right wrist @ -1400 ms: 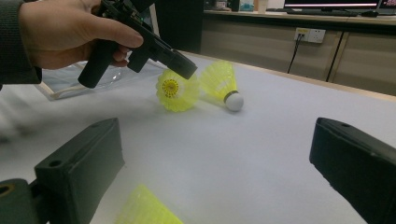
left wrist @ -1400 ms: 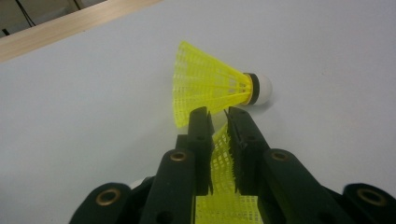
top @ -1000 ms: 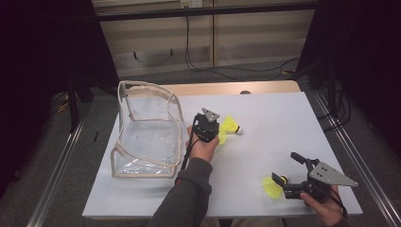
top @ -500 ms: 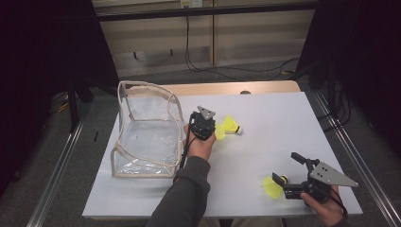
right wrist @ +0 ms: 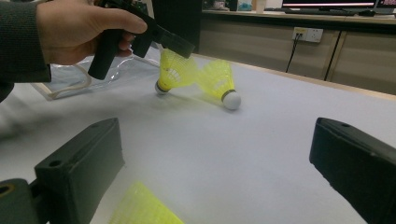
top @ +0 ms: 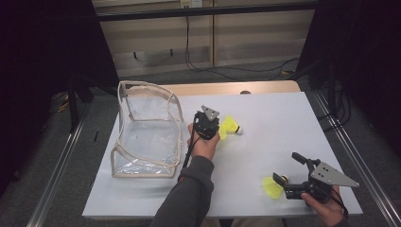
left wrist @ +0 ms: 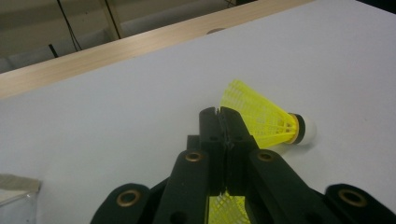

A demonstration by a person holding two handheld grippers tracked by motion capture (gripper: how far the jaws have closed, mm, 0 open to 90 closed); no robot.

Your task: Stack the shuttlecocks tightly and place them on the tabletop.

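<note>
Left gripper (top: 213, 134) has its jaws pinched shut on the rim of a yellow shuttlecock (right wrist: 172, 71), cork touching the table, just beside a second shuttlecock (top: 231, 126) lying mid-table. Step in hand looks like the pick-up, likely bound for the clear bag (top: 147, 130) at left. Next move: lift clear, carry over the bag's open top, release. Right gripper (top: 289, 185) sits wide open, a third shuttlecock (top: 273, 187) lying between its jaws, not gripped.

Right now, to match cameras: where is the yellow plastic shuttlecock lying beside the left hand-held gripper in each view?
High view: shuttlecock at centre.
Left gripper view: shuttlecock right of jaws.
Right gripper view: shuttlecock upper middle.
Shared landmark: left hand-held gripper, shut on another shuttlecock.
</note>
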